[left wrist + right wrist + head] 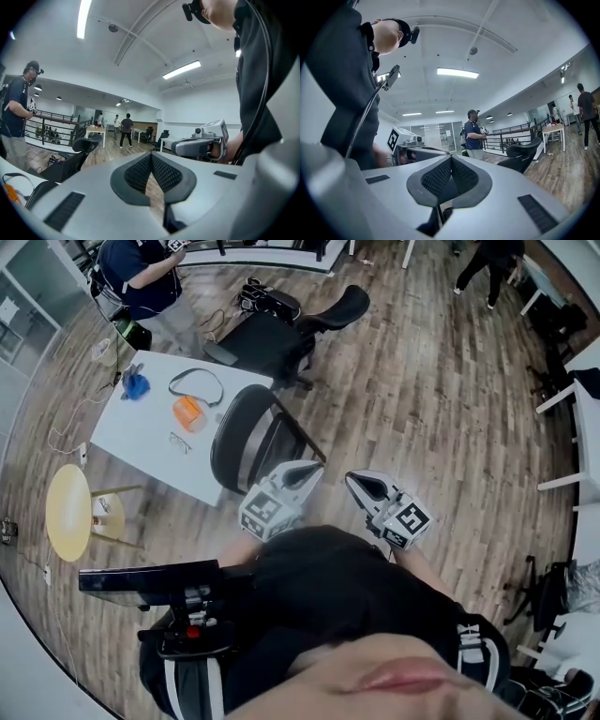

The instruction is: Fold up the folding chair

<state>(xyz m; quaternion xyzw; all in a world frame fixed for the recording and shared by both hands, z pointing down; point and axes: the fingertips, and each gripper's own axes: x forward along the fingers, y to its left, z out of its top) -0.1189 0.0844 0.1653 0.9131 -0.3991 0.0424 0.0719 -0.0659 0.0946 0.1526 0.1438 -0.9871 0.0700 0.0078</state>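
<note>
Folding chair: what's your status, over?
Left tool and right tool shut, empty. Folding chair standing open, untouched, just ahead. White table close at its side; office chair beyond.

The folding chair (240,432) sits mid-frame, just right of the table (141,439); the office chair (281,338) stands above it.

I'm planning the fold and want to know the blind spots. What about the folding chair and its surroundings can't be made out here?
Head view: the folding chair's legs and hinges, hidden under its backrest and behind the left gripper.
Right gripper view: the chair, blocked by the right gripper's own body and shut tongs.
Head view: small items on the white table, too small to identify.
</note>
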